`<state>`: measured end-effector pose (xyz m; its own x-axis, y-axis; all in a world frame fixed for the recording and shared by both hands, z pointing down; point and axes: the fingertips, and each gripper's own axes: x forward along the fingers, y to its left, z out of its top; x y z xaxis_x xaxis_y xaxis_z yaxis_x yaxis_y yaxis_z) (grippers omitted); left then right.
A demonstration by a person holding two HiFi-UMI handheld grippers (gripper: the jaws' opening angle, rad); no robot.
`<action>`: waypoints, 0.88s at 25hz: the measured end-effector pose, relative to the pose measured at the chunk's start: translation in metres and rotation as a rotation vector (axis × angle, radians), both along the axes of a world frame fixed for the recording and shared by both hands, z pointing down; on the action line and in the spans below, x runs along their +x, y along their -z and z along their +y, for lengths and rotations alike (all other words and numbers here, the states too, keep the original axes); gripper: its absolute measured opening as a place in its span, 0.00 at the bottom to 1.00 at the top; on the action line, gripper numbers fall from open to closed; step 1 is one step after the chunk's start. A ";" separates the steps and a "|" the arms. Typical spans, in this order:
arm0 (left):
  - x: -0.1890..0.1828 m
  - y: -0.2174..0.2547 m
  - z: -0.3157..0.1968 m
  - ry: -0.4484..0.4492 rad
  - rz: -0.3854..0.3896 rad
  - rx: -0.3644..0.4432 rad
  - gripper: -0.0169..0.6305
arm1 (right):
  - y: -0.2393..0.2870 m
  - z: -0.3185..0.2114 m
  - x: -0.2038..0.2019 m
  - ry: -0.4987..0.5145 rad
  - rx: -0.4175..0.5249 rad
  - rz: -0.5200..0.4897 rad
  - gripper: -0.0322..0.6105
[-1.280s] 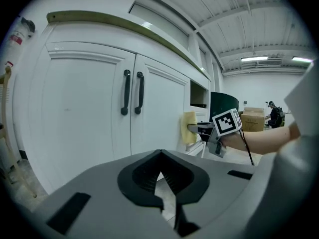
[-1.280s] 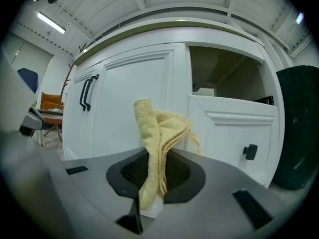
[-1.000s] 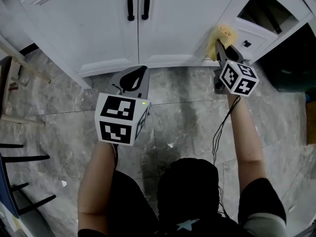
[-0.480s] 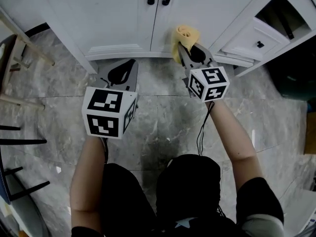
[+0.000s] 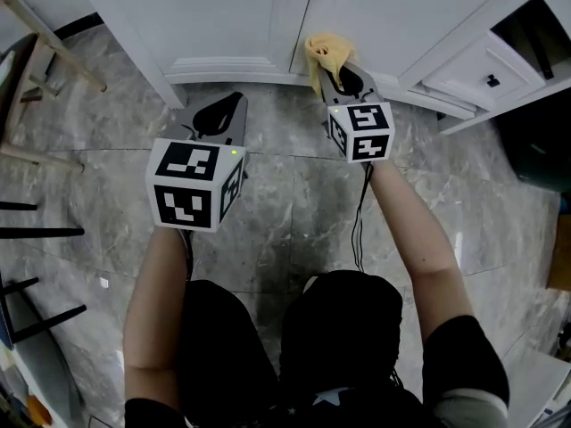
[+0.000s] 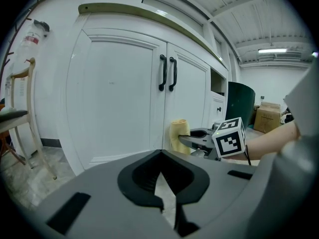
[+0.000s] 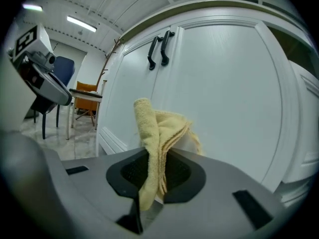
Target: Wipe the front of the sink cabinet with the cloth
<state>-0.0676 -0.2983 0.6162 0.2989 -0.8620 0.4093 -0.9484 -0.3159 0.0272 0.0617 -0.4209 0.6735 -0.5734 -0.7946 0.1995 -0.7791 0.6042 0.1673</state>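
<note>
The yellow cloth (image 5: 324, 54) is bunched between the jaws of my right gripper (image 5: 335, 77), which is shut on it. The cloth presses against the low rail of the right white cabinet door (image 5: 393, 12), just right of the seam between the doors. In the right gripper view the cloth (image 7: 155, 138) stands folded upright in front of the door (image 7: 224, 93), below the black handles (image 7: 160, 49). My left gripper (image 5: 219, 121) hovers over the floor left of it, shut and empty, short of the cabinet base. The left gripper view shows the cloth (image 6: 179, 135) and the right gripper (image 6: 199, 139).
Small drawers (image 5: 486, 78) and an open shelf sit right of the doors, with a dark bin (image 6: 240, 106) beyond. Wooden legs (image 5: 40, 69) and black chair legs (image 5: 31, 230) stand at the left. A cable (image 5: 357, 226) hangs from the right gripper. The floor is grey marble tile (image 5: 285, 203).
My right gripper has slid the cloth leftward along the cabinet's bottom, from beside the drawers to near the door seam. The left gripper has stayed shut and low.
</note>
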 end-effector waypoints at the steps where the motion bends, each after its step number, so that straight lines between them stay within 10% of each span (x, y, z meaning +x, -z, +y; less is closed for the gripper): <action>1: 0.002 -0.002 -0.001 -0.005 -0.002 -0.003 0.05 | -0.002 -0.002 0.008 -0.016 -0.004 0.000 0.15; 22: 0.035 0.014 -0.008 -0.107 0.067 -0.019 0.05 | 0.006 -0.012 0.219 -0.521 -0.097 -0.064 0.15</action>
<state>-0.0328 -0.3065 0.6020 0.4156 -0.8164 0.4009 -0.9053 -0.4136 0.0963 0.2806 -0.4331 0.6680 -0.1208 -0.9571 0.2633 -0.9869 0.1444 0.0722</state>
